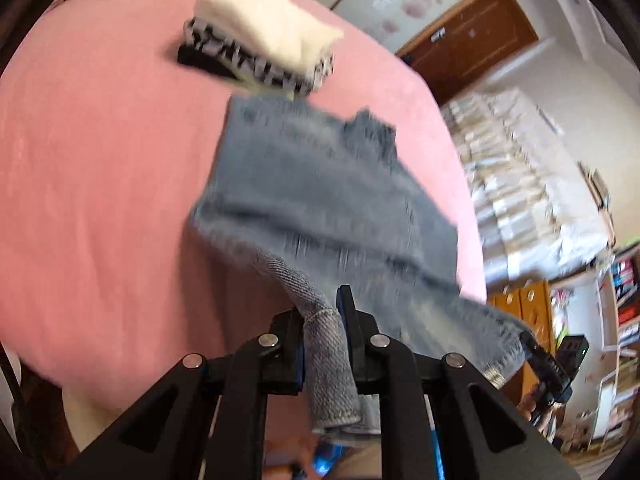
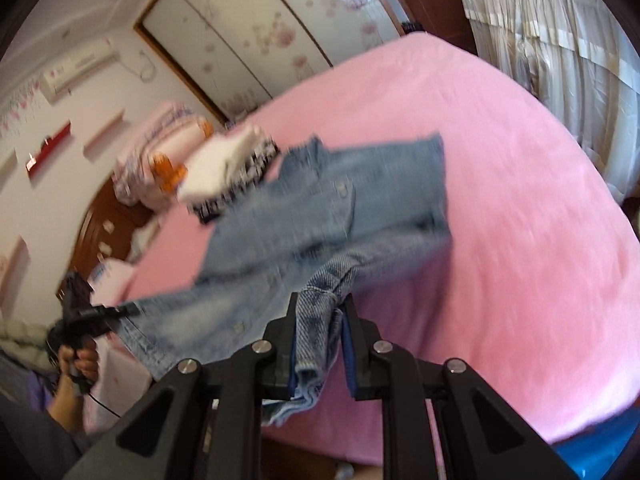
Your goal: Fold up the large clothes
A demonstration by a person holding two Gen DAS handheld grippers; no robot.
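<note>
nearest in the left wrist view, the left gripper (image 1: 322,320) has its fingers (image 1: 349,320) narrowed onto a hemmed, rolled edge of the denim jacket (image 1: 320,200); the cloth passes between them and hangs a little below. in the right wrist view the right gripper (image 2: 320,320) likewise has its fingers (image 2: 352,328) pinched on a bunched denim edge, with a fold dangling under them. each gripper shows in the other's view: the right one (image 1: 548,364) at the jacket's lower right corner, the left one (image 2: 92,312) at its lower left, with a hand (image 2: 78,360) around the handle.

the jacket is held up off the pink bed (image 1: 100,180), stretched between the two grippers along its near edge. its long axis runs from that held edge away toward the far side of the bed, slanting slightly. the far end sags toward the bedcover, and whether it touches the cover cannot be told through the blur. buttons show on the side seen from the right wrist.

beyond the jacket's far end, just past it, sits a stack of folded clothes (image 1: 260,52): a white piece on top, a black and white patterned one under it, a dark one at the bottom. farther still are a patterned pillow (image 2: 160,152), a flowered wardrobe (image 2: 224,28) and pale curtains (image 2: 560,40) at the right.
</note>
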